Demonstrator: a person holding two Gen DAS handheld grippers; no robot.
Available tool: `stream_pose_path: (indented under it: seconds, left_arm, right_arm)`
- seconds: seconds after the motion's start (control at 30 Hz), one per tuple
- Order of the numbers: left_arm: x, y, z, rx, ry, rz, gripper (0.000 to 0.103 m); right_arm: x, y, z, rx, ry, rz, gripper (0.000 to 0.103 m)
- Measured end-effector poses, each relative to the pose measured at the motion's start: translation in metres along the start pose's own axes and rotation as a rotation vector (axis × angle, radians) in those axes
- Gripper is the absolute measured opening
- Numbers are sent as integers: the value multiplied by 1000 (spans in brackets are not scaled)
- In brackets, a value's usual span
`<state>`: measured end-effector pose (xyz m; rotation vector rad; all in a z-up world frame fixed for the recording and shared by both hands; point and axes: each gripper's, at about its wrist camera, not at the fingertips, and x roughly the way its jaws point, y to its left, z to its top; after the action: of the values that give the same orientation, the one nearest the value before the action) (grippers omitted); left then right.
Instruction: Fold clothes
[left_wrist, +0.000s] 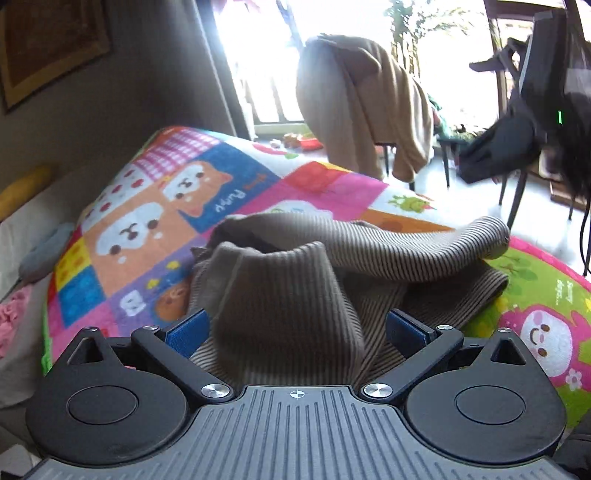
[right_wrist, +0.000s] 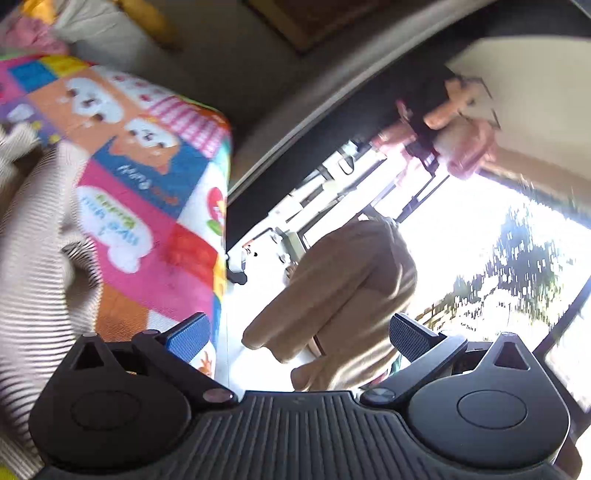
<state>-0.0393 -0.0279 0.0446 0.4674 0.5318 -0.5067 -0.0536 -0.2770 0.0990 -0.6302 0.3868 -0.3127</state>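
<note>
Ribbed brown sweater (left_wrist: 332, 280) lies bunched on the cartoon play mat (left_wrist: 147, 221) near its front edge, one sleeve stretched crosswise toward the mat's right edge. Left tool (left_wrist: 295, 328) gapes around a raised fold, pads apart. Right tool (right_wrist: 299, 332) is released, holding nothing.

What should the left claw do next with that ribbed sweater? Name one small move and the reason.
Probably close the left claw on the raised fold of the brown ribbed sweater. Its blue pads stand wide open on either side of that bunched fabric, so a grip looks ready. The sweater lies crumpled on the cartoon play mat, and the right claw is open, off past the mat's edge, holding nothing.
</note>
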Motion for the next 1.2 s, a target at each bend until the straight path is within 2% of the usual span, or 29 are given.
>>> stream_pose_path:
  seconds: [0.03,0.1,0.2,0.27,0.33,0.4,0.57,0.6,0.63,0.67,0.73,0.77,0.8,0.87,0.9,0.93,0.97,1.0,1.07,1.2]
  left_arm:
    - [10,1,1,22,10,39,103]
    - [22,20,2,31,25,133,103]
    - [26,86,6,-74,39,291,103]
    - [22,134,0,-161,44,488,103]
    - [19,180,-11,-237,56,720,103]
    - [13,216,-24,-313,101,802,103]
    - [-17,212,-35,-394,90,571,103]
    - [-24,210,-37,-408,87,523,103]
    - [-30,209,-39,-423,84,474,103]
    - [-32,198,-38,-409,71,408,103]
    - [-35,170,-34,-365,41,256,103]
    - [-38,155,-33,-336,31,173,103]
    - [-39,138,-32,-301,30,88,103]
    - [-38,102,-30,-200,39,-48,103]
    - [-39,84,-31,-137,44,-77,103]
    - [-38,68,-33,-68,50,-70,103]
    - [-37,52,-35,0,56,-59,103]
    - [-36,40,-36,48,64,-29,103]
    - [-36,25,-39,97,83,49,103]
    - [-53,20,-40,78,76,141,103]
  right_arm:
    - [2,-11,-1,75,22,65,103]
    - [-2,-15,-5,148,30,253,103]
    - [-10,-9,-9,211,22,533,103]
    - [-19,13,-4,155,-6,628,103]
    - [-20,42,2,75,-22,663,103]
    - [-17,70,9,1,-24,686,103]
    - [5,107,19,-236,6,612,103]
    - [14,103,22,-263,-7,499,103]
    - [25,96,25,-280,-27,350,103]
    - [37,88,28,-288,-54,169,103]
    - [48,66,31,-257,-109,-122,103]
    - [47,53,33,-209,-111,-145,103]
    - [40,38,33,-125,-91,-41,103]
    - [25,12,30,52,-32,254,103]
    - [19,7,25,104,5,418,103]
    - [11,7,18,123,32,555,103]
    - [2,11,11,116,43,638,103]
    - [-12,19,2,80,41,683,103]
    - [-37,38,-14,-26,13,689,103]
    - [-70,64,-45,-196,3,667,103]
